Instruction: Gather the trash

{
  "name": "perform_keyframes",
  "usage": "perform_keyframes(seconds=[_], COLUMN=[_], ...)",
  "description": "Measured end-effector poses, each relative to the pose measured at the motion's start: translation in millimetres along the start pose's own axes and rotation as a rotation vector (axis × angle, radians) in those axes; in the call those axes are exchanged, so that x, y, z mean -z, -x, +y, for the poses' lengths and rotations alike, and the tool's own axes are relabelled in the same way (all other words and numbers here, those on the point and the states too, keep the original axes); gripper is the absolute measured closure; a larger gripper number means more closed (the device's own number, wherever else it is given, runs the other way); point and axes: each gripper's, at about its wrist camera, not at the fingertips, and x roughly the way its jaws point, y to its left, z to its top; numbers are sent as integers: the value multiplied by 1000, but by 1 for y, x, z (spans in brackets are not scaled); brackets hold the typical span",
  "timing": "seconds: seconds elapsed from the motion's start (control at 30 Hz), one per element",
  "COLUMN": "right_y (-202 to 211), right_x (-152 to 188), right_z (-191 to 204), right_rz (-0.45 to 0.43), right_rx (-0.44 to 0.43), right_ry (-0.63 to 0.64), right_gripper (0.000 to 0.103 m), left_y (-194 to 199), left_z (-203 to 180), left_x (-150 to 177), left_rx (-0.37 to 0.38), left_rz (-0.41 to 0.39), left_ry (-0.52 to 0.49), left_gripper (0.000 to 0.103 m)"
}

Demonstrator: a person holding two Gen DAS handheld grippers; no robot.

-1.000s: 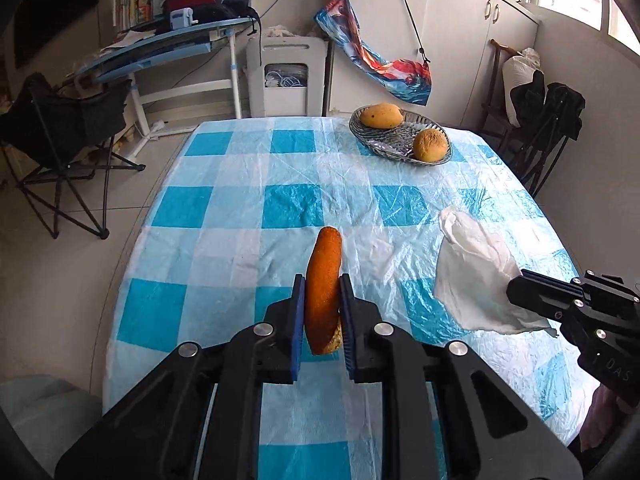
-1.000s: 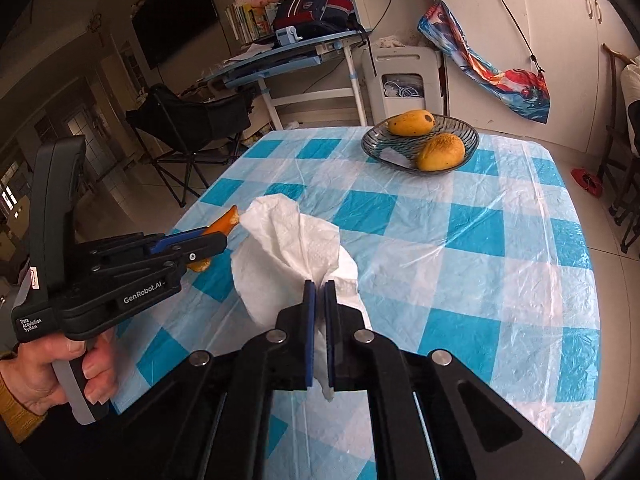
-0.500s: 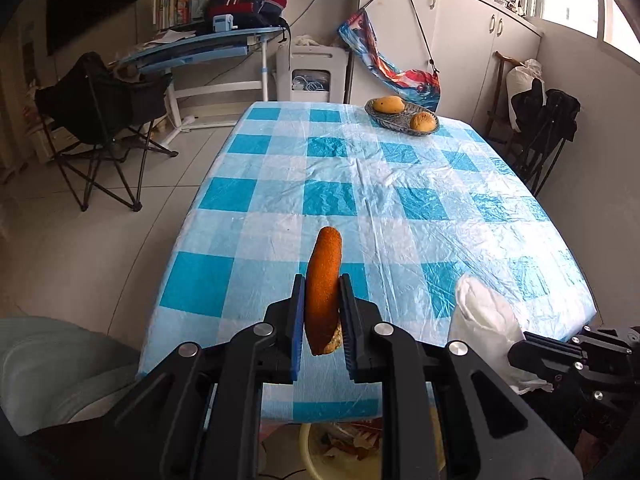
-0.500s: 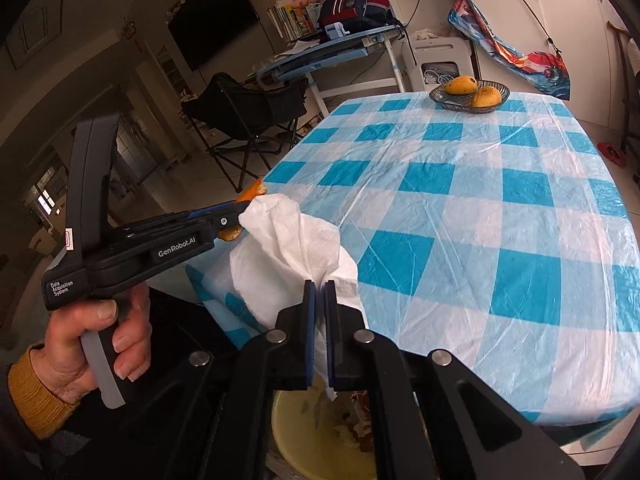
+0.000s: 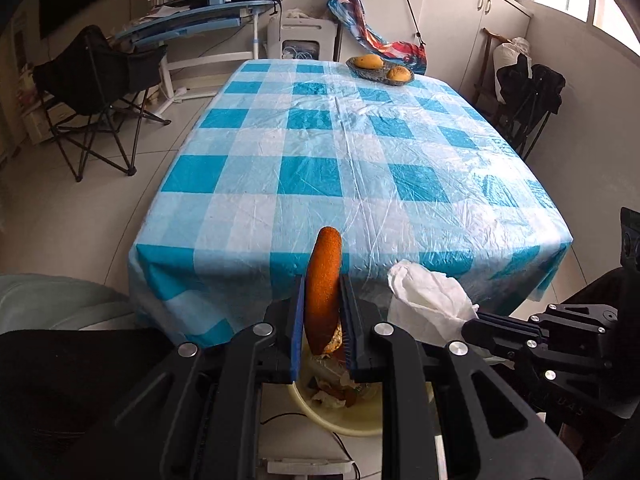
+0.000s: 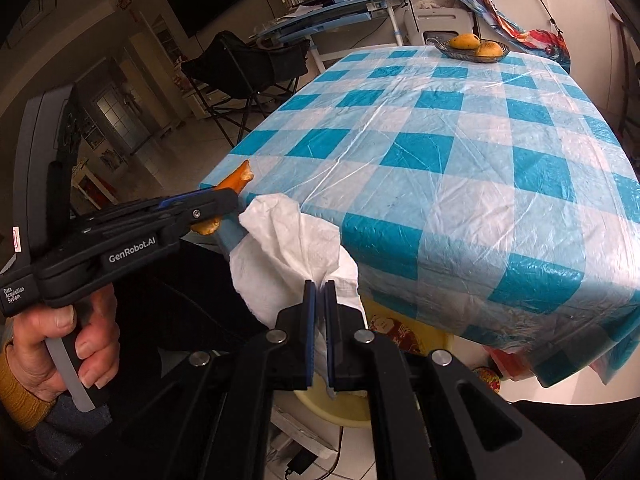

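Left gripper [image 5: 323, 312] clamped on the orange peel [image 5: 323, 280], which stands up between the blue pads, and below it now sits the cream bin [image 5: 340, 424]. That's the change: a second ago this peel was over the middle of the checked table [image 5: 360, 160], and half a second ago at its near edge. Now both tools have pulled back off the cloth entirely.

Right gripper [image 6: 319, 312] is pinched tight on the crumpled white tissue [image 6: 292, 248], held just beside the peel, the wad almost brushing the left tool's fingers. Beneath it, a slice of yellowish rim shows; probably the same bin, though the gripper body hides most of it.

The bin already holds scraps. Out on the table only the fruit bowl [image 5: 380, 74] is left at the far end. So the carry looks finished, and what's due next, I'd judge, is opening both jaws over the bin.
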Motion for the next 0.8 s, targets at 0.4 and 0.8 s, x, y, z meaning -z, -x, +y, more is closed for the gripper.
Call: perform_keyframes(seconds=[0.4, 0.8], right_y=[4, 81], right_x=[6, 13], right_z=[-6, 15], right_rz=[-27, -441], right_rx=[99, 465], right_ry=[-28, -34], right_gripper=[62, 12], left_y=[-6, 68], left_z=[-5, -5], left_x=[14, -6], left_rx=[-29, -111], left_rz=[36, -339], left_ry=[-11, 1], left_gripper=[58, 22])
